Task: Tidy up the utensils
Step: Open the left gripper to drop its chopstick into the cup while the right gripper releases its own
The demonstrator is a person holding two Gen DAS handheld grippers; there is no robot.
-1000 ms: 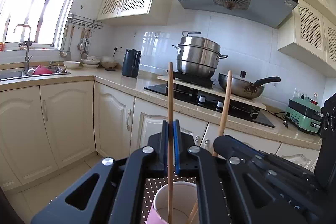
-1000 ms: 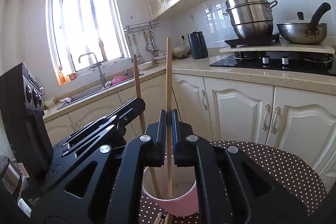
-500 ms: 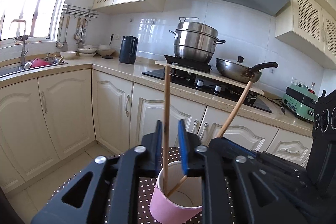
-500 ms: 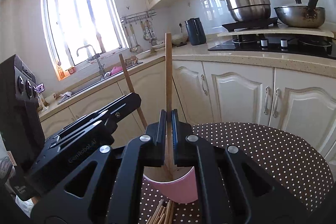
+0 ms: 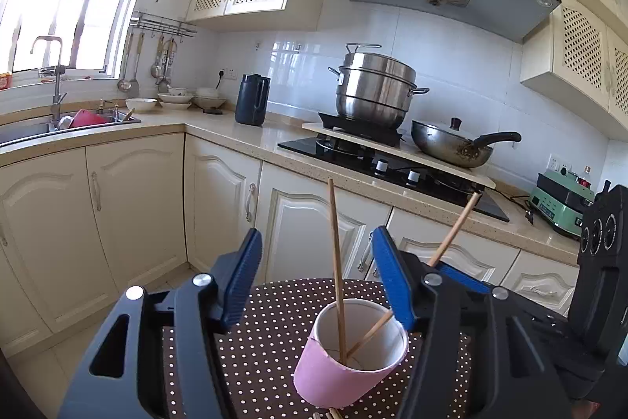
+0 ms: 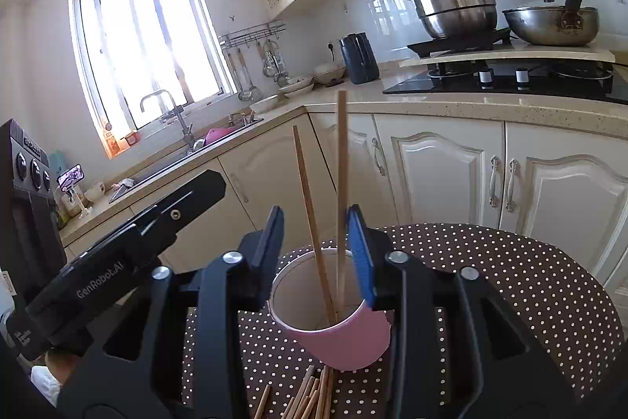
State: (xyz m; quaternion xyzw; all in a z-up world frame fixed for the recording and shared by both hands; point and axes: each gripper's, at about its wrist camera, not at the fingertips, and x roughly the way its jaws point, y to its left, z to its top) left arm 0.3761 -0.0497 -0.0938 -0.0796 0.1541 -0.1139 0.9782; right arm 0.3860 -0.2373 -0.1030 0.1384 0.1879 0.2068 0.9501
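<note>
A pink paper cup (image 5: 347, 360) stands on a brown polka-dot table (image 5: 274, 332); it also shows in the right wrist view (image 6: 337, 336). Two wooden chopsticks stand in it, one near upright (image 5: 336, 262) and one leaning right (image 5: 451, 238). In the right wrist view they are the upright stick (image 6: 341, 191) and the leaning stick (image 6: 310, 214). My left gripper (image 5: 318, 277) is open above the cup, holding nothing. My right gripper (image 6: 316, 250) is open around the sticks, jaws apart. Several loose chopsticks (image 6: 310, 395) lie in front of the cup.
Beyond the table are cream cabinets (image 5: 133, 218), a counter with a sink (image 5: 59, 128), a dark kettle (image 5: 251, 99), a steel steamer pot (image 5: 373, 89) and a wok (image 5: 455, 144) on the hob. The table's far edge (image 6: 549, 250) curves round.
Both grippers have opened and let go of their chopsticks, which now rest in the cup. Both grippers have drawn back a little from the cup.
</note>
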